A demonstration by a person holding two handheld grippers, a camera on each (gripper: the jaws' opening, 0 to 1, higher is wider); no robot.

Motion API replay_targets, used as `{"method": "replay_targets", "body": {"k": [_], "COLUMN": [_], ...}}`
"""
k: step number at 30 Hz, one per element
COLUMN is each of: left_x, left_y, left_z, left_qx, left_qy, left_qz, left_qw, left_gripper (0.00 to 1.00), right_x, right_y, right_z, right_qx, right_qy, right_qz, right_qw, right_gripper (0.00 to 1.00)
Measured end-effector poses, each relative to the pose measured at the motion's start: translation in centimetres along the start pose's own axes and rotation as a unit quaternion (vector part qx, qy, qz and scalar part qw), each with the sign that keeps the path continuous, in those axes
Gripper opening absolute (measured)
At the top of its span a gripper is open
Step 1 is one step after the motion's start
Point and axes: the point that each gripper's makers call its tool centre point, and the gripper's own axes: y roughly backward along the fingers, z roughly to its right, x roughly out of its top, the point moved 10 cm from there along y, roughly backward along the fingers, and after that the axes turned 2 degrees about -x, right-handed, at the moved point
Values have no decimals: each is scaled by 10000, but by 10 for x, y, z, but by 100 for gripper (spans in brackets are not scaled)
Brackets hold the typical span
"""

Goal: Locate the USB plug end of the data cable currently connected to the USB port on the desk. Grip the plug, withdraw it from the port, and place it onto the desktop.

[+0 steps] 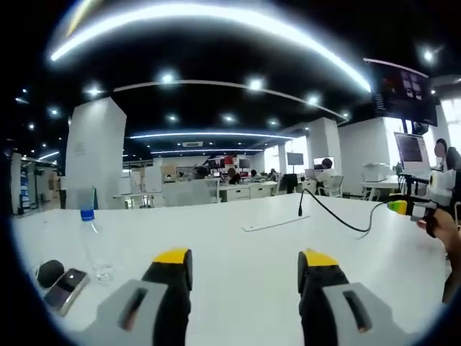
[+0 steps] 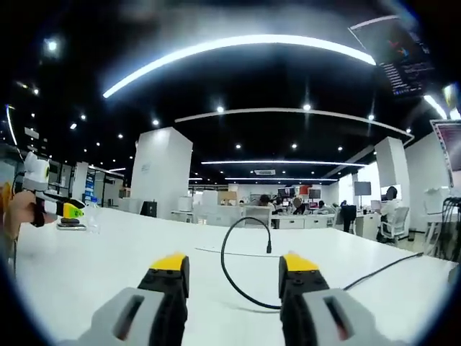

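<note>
A black data cable (image 2: 225, 268) loops over the white desk (image 2: 115, 267). Its plug end (image 2: 268, 249) points down at the desk beside a thin flat strip (image 2: 227, 253); the port itself is too small to make out. My right gripper (image 2: 235, 265) is open and short of the plug, and the cable runs on under its right jaw. In the left gripper view the plug end (image 1: 300, 210) stands at the middle right and the cable (image 1: 346, 225) sags toward the right gripper (image 1: 400, 207), which a hand (image 1: 444, 225) holds. My left gripper (image 1: 245, 259) is open over bare desk.
A water bottle with a blue cap (image 1: 88, 216) stands at the left, with a small black round object (image 1: 49, 272) and a phone-like device (image 1: 66, 288) near it. Behind the desk (image 1: 238, 288) are office desks, seated people and monitors. The left gripper (image 2: 69, 210) appears far left.
</note>
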Motion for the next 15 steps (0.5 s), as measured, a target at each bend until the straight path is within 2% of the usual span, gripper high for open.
{"method": "replay_targets", "body": {"k": [6,11,15], "left_x": [6,7,8], "left_y": [-8,-14,-17], "left_z": [2,9,9], "left_qx": [-187,-441,-487], "left_qy": [-52,-242,-343], "left_qz": [4,-38,-81], "left_qw": [9998,9987,9982], "left_gripper": [58,55,56], "right_x": [10,14,16], "right_y": [-5,-7,-9], "right_z": [1,4,7], "right_qx": [-34,-38,-55], "right_qy": [13,138,216], "right_qz": [199,231,217], "right_qw": [9998,9996,9995], "right_gripper": [51,51,51]}}
